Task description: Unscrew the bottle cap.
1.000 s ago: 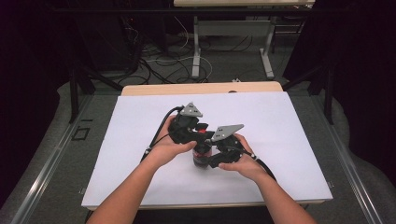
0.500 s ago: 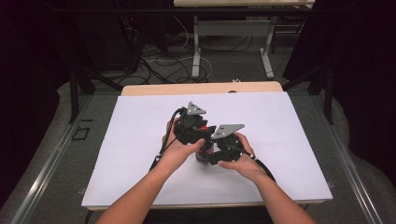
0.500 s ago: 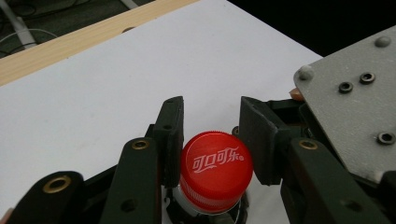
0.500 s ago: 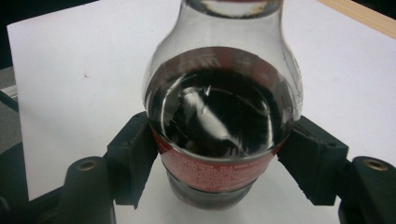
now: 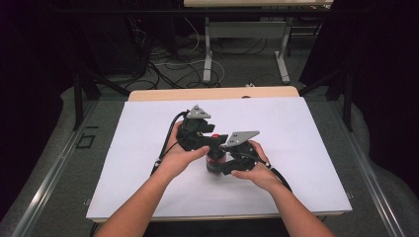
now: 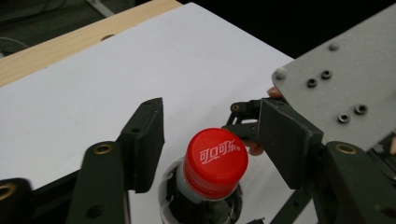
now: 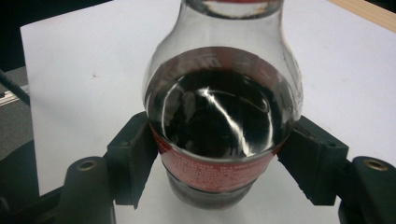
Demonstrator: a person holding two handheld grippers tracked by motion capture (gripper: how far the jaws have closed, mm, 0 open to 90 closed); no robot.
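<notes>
We find the bottle (image 7: pixel 222 126) clamped upright by the right gripper (image 7: pixel 222 161), the left gripper (image 6: pixel 210 135) spread wide around the red cap (image 6: pixel 215 161) — cap seated, unscrewing outstanding.

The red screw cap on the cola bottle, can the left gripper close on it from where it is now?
Probably yes. The left gripper stands open with a jaw either side of the red screw cap and nothing between, while the right gripper clamps the bottle's body.
</notes>
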